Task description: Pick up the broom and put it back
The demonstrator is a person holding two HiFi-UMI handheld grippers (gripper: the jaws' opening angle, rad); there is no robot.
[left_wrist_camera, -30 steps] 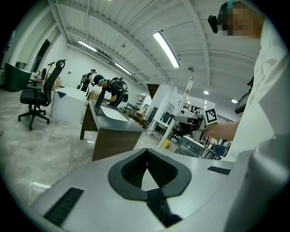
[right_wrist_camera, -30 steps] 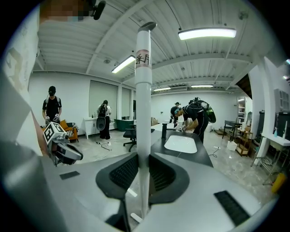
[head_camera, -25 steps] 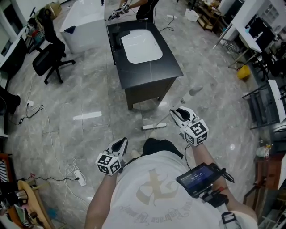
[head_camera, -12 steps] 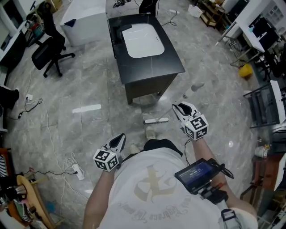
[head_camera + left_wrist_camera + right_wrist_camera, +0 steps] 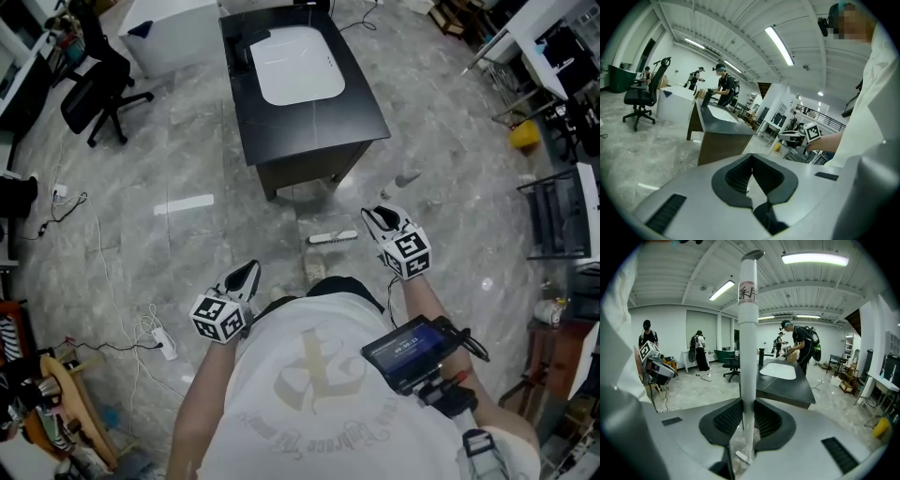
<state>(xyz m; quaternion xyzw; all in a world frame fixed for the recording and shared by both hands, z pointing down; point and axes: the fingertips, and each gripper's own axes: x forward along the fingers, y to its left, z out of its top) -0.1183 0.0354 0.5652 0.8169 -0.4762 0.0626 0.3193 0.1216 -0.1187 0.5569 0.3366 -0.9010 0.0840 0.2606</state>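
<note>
The broom's white pole (image 5: 747,352) stands upright between the jaws of my right gripper (image 5: 748,404), which is shut on it. Its white head (image 5: 333,237) lies on the grey floor just left of my right gripper (image 5: 375,217), in front of the black table. From the head view the pole itself is hard to make out. My left gripper (image 5: 247,274) hangs lower left, apart from the broom. In the left gripper view its jaws (image 5: 751,157) meet with nothing between them.
A black table (image 5: 352,117) with a white inset basin stands ahead. Office chair (image 5: 89,89) and white cabinet (image 5: 178,37) at far left. Power strip and cables (image 5: 164,347) lie left of me. Racks and a yellow object (image 5: 525,134) stand right. People stand beyond the table.
I have stepped closer to the black table. My right gripper has sunk a little with the broom still held; the left gripper has drifted forward alongside.
</note>
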